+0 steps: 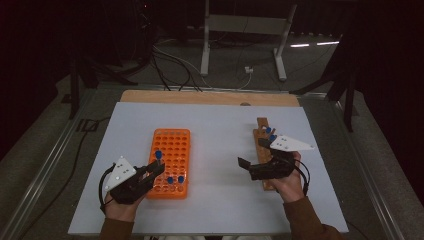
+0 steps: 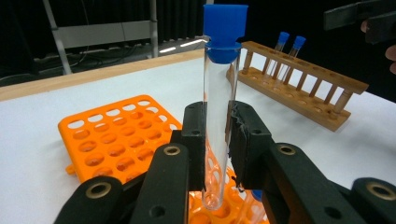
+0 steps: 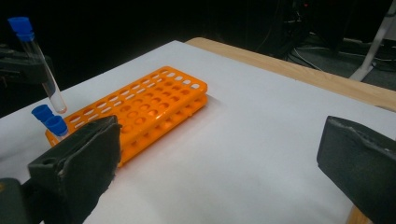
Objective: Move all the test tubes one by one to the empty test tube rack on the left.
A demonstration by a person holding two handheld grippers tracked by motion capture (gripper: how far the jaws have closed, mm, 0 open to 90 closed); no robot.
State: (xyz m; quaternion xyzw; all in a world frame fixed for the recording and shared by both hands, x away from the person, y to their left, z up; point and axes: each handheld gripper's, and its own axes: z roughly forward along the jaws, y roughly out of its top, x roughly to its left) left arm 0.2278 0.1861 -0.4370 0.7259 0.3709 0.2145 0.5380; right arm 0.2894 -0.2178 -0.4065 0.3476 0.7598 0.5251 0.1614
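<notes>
Currently, test tube (image 2: 218, 116) is pinched mid-barrel by left gripper (image 2: 216, 140), held upright above orange rack (image 1: 170, 162), at 7 o'clock of table (image 1: 220, 125). Right gripper (image 1: 246, 165) jaws are spread, nothing held. Tube is judged light, rigid, slippery, fragile; grip below blue cap (image 2: 225, 30) is advised, moderate pressure.

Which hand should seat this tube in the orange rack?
Left. The left gripper is shut on the blue-capped tube, held upright just above the orange rack. The right gripper is open, empty and apart from the rack.
</notes>
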